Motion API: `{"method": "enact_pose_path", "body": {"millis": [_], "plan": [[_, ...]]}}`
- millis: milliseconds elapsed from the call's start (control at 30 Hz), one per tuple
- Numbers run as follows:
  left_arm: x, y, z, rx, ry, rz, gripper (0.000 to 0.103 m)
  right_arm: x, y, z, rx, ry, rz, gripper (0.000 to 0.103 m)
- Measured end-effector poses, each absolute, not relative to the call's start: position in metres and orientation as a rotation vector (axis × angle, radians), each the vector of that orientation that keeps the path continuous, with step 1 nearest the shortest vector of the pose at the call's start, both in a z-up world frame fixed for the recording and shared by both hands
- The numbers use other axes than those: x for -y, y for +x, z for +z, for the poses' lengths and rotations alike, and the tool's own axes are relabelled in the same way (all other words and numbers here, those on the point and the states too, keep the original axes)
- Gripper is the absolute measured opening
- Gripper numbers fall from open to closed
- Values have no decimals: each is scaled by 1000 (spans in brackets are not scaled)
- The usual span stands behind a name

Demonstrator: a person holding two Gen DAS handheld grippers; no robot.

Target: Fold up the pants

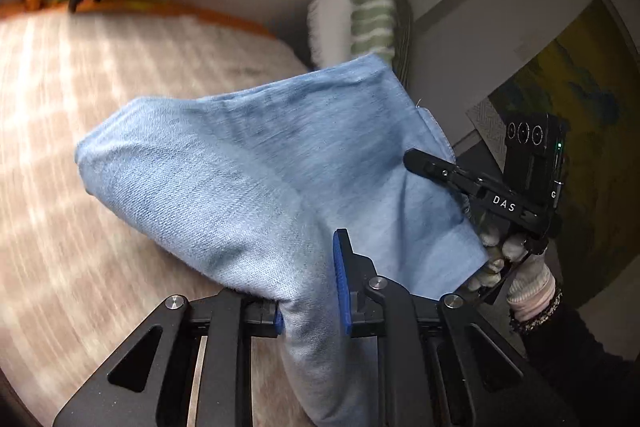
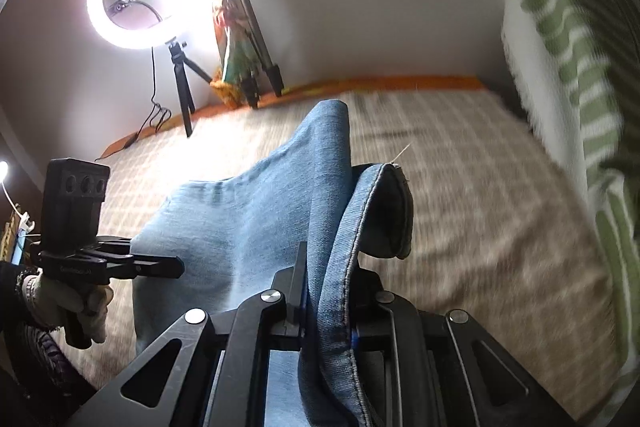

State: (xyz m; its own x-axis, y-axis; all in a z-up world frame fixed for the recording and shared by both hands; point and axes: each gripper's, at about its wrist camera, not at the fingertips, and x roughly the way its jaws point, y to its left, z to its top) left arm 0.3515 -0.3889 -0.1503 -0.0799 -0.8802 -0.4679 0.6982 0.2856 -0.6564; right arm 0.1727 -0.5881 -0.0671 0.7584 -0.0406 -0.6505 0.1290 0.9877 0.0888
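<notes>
Clamped low in frame in the left gripper (image 1: 310, 291) and, at a stitched hem, the right gripper (image 2: 328, 311) — light-blue denim pants (image 1: 248, 163), lifted centre-frame over the checked bedspread (image 1: 100, 75); soft, fairly heavy, likely to sag — best held at hems.

You see the pants (image 1: 248, 163) are soft blue denim cloth, matt, with a fine twill weave and a stitched hem. Your left gripper (image 1: 310, 307) is matt black with shiny metal rivets and ribbed blue pads. The bed cover (image 2: 460, 187) looks like woven checked cloth.
</notes>
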Motion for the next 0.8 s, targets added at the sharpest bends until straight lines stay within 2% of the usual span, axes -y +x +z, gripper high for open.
{"method": "enact_pose_path", "body": {"millis": [233,467,800], "plan": [[412,402,-122,-892,-213,-1278,16,613,234,-39,-644,141,-118,12],[439,453,-109,-839,-163,-1237,16,643,295,-36,-622,152,-150,12],[458,507,-137,-864,-137,-1157,16,674,367,-55,-687,140,-191,12]]}}
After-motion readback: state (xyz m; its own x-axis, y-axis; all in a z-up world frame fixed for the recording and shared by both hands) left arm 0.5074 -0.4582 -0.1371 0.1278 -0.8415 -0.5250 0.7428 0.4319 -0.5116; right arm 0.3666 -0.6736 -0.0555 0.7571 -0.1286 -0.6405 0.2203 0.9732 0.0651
